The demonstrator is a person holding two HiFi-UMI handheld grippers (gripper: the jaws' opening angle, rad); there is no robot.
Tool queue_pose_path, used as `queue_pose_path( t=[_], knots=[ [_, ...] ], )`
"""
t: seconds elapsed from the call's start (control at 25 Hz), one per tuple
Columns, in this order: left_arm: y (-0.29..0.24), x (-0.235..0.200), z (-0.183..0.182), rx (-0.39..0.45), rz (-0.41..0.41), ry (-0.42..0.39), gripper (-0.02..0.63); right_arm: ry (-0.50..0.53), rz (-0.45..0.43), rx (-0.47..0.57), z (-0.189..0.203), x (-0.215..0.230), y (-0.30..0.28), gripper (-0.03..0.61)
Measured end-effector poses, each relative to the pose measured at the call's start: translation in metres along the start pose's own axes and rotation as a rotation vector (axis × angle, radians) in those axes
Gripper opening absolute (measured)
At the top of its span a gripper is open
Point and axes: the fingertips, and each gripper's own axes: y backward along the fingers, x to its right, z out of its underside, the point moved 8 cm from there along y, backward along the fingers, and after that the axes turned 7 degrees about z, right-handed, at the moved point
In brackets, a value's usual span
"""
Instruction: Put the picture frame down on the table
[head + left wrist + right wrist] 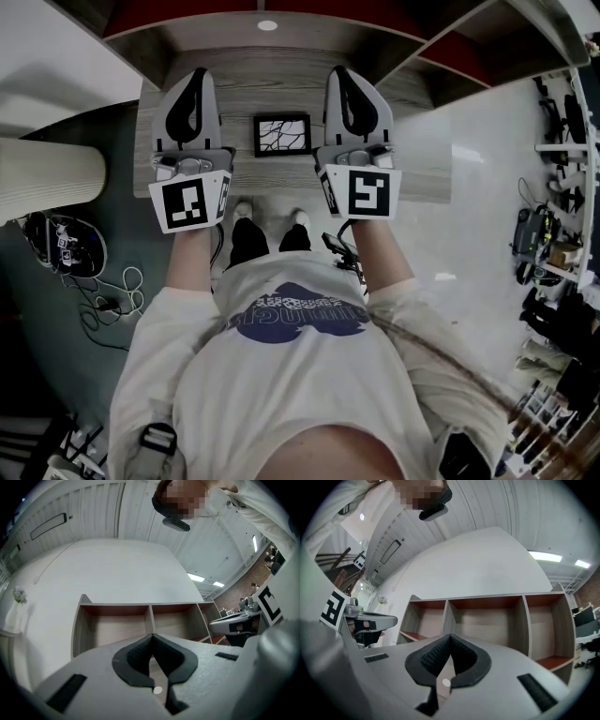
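The picture frame [282,135], black-edged with a white sheet of dark lines, lies flat on the wood-grain table [427,171] in the head view. It sits between the two grippers and touches neither. My left gripper [194,77] hovers to its left, and my right gripper [343,75] to its right. Both point away from me toward the shelves. In the left gripper view my left gripper [151,638] has its jaws closed together with nothing held. In the right gripper view my right gripper [450,638] is closed the same way. Neither gripper view shows the frame.
An open shelf unit [487,616] with red-lined compartments [117,623] stands at the table's far side. Left of the table are a pale cylinder [47,173] and floor cables [103,295]. Racks of equipment [562,216] line the right wall.
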Motion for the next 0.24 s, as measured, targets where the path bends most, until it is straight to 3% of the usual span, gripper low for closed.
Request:
queue_pose_path(
  t=[0.24],
  knots=[
    [0.0013,-0.0015,0.0006,-0.001,-0.004,-0.004,0.009,0.003,0.004,-0.001,0.0006,0.001,0.0016,-0.002]
  ],
)
